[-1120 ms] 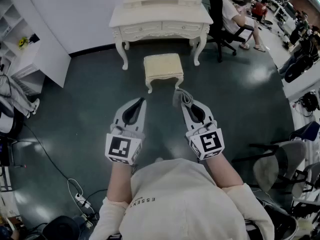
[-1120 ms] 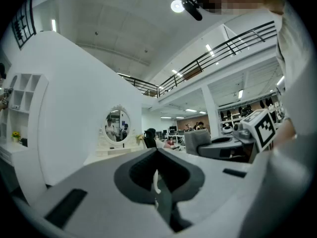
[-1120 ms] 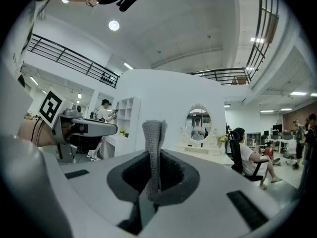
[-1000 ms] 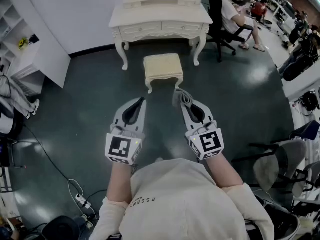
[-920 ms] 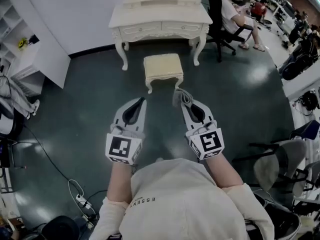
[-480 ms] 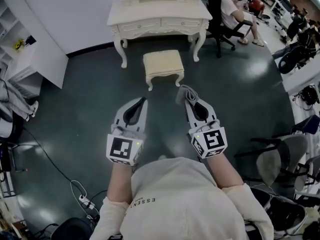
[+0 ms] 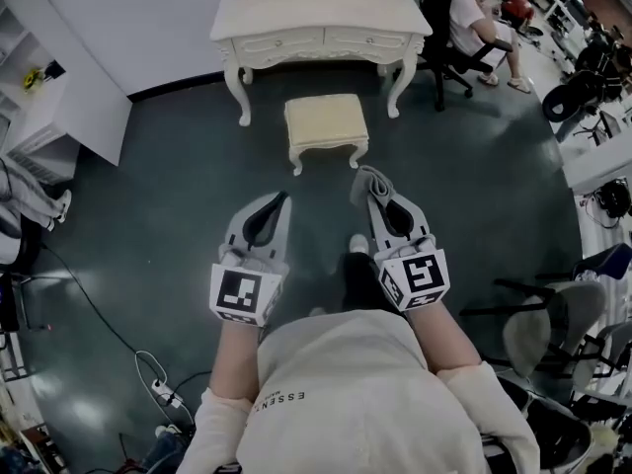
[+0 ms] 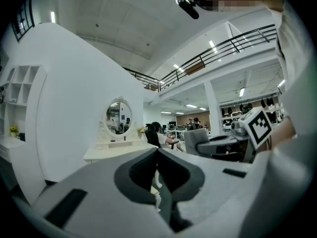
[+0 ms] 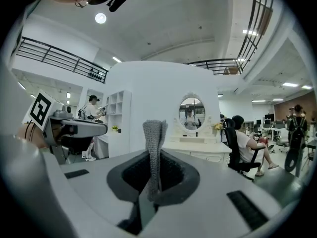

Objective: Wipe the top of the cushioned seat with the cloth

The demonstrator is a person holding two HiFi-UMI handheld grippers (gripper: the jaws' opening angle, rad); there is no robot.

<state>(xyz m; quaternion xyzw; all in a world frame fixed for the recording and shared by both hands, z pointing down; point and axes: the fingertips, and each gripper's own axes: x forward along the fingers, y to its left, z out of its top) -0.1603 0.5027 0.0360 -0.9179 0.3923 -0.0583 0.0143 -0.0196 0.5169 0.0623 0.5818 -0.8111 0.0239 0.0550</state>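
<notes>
Right gripper (image 7: pixel 379 196), cloth (image 7: pixel 367 179): slightly forward, perhaps

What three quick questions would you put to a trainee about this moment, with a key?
1. Which gripper holds the cloth? A. left gripper B. right gripper C. neither
2. True or false: the cloth is resting on the cushioned seat.
3. Fill in: the left gripper's jaws are ____, with nothing between them.

Key: 1 B, its jaws are shut on the cloth. 2 false, the seat stands apart, ahead of both grippers. 3 shut.
</notes>
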